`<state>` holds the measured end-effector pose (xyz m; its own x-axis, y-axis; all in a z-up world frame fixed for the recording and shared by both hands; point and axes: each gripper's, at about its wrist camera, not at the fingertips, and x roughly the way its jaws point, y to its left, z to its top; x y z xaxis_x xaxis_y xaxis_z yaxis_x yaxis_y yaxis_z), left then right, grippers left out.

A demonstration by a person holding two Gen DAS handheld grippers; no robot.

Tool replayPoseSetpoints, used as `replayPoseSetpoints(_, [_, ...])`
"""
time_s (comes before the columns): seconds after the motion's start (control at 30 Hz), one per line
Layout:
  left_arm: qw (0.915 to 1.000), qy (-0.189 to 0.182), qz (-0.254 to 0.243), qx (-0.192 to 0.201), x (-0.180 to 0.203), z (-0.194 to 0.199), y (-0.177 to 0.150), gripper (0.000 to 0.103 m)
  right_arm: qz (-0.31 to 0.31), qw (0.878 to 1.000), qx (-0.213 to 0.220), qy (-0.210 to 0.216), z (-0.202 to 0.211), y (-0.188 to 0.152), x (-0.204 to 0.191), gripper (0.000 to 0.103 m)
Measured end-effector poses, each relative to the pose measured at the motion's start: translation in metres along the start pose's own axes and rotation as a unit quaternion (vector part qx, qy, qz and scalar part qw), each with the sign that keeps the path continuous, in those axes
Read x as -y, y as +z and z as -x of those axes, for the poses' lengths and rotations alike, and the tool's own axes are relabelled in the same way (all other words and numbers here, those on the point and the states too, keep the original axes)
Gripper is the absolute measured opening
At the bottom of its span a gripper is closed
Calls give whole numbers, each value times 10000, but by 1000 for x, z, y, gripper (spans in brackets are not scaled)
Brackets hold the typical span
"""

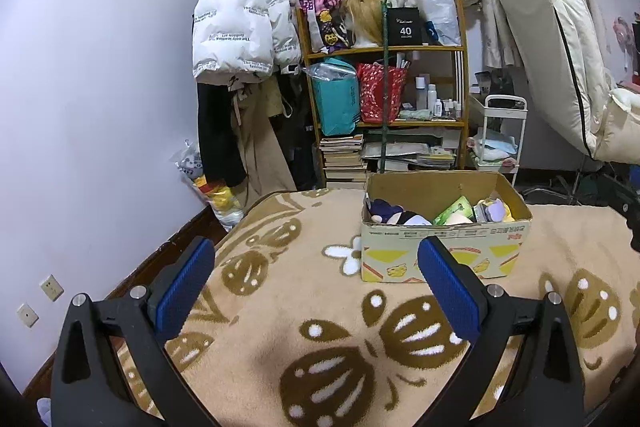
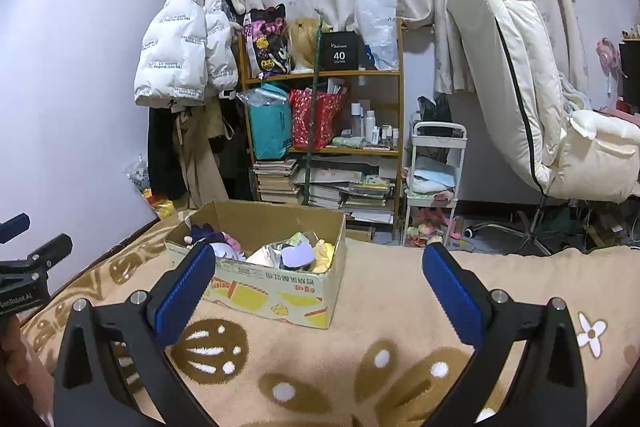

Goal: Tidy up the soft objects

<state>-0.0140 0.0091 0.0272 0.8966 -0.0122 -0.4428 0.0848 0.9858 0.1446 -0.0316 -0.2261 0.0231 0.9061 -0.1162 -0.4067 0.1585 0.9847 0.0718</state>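
Observation:
A cardboard box (image 1: 444, 255) with yellow print stands on the beige patterned blanket (image 1: 320, 339). It holds several soft toys (image 1: 394, 215), a green packet and pale plush items. The same box (image 2: 280, 293) shows in the right wrist view, with plush toys (image 2: 298, 254) inside. My left gripper (image 1: 318, 285) is open and empty, low over the blanket, in front and left of the box. My right gripper (image 2: 320, 293) is open and empty, in front of the box's right corner. The left gripper (image 2: 24, 247) shows at the far left of the right wrist view.
A wooden shelf (image 1: 384, 87) with bags, books and bottles stands beyond the bed. A white puffer jacket (image 1: 240, 7) hangs on the wall at left. A white cart (image 2: 436, 179) and a cream recliner chair (image 2: 532, 87) stand at right. The bed's far edge lies behind the box.

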Motion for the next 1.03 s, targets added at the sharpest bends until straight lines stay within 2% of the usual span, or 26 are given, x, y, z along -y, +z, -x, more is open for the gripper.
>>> replayPoseSetpoints(0.57, [9996,-106,-240,-99,15,-6,-1,100,-47,9994,-306,120,-17,-8,0,103])
replayPoseSetpoints(1.03, [9995,-218,-175,-119,14,-9,-3,100,-20,9994,-316,119,-18,-11,-1,103])
